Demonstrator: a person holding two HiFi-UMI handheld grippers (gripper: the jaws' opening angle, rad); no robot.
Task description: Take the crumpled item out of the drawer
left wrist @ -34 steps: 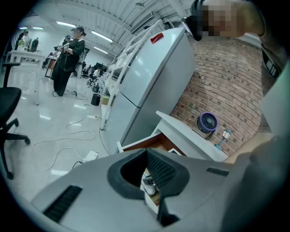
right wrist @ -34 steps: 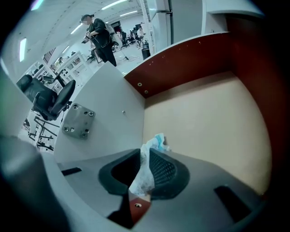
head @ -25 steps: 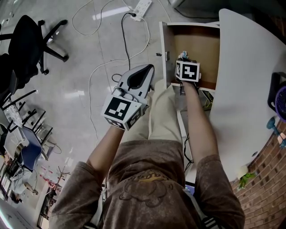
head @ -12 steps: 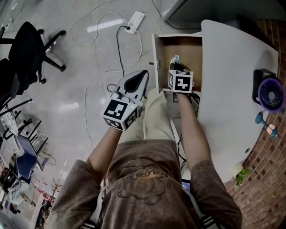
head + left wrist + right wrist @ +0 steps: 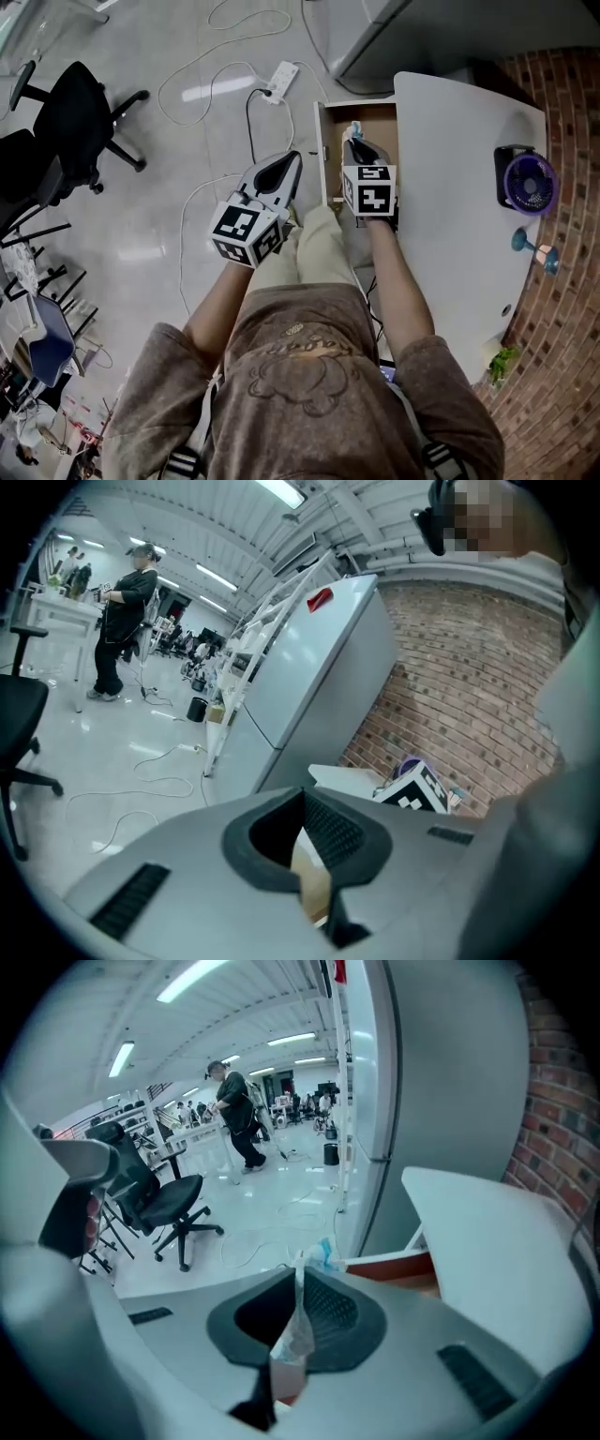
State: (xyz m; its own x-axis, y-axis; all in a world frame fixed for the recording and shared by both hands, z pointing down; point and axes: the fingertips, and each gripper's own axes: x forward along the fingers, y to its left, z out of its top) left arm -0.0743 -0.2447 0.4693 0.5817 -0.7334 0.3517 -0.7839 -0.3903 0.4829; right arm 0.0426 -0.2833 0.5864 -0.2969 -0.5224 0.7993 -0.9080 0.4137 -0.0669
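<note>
The crumpled item (image 5: 353, 129), a scrap of clear and pale blue wrapper, is pinched at the tips of my right gripper (image 5: 354, 142) above the open wooden drawer (image 5: 375, 127). In the right gripper view the wrapper (image 5: 296, 1327) runs along the seam of the shut jaws of the right gripper (image 5: 300, 1265), its blue end sticking out past the tips, with the drawer's reddish edge (image 5: 392, 1265) below. My left gripper (image 5: 291, 161) hovers left of the drawer over the floor. In its own view the left gripper (image 5: 302, 803) has its pads together and nothing in them.
A white table (image 5: 450, 187) covers the drawer's right side and carries a purple fan (image 5: 530, 180) and a small blue thing (image 5: 534, 247). A power strip (image 5: 286, 79) with cables and a black office chair (image 5: 66, 122) stand on the floor at left. A grey cabinet (image 5: 422, 28) is behind.
Both grippers have risen. The right one came up from low inside the drawer with the wrapper still pinched. The head view now looks down from further off, showing the whole table and fan.
</note>
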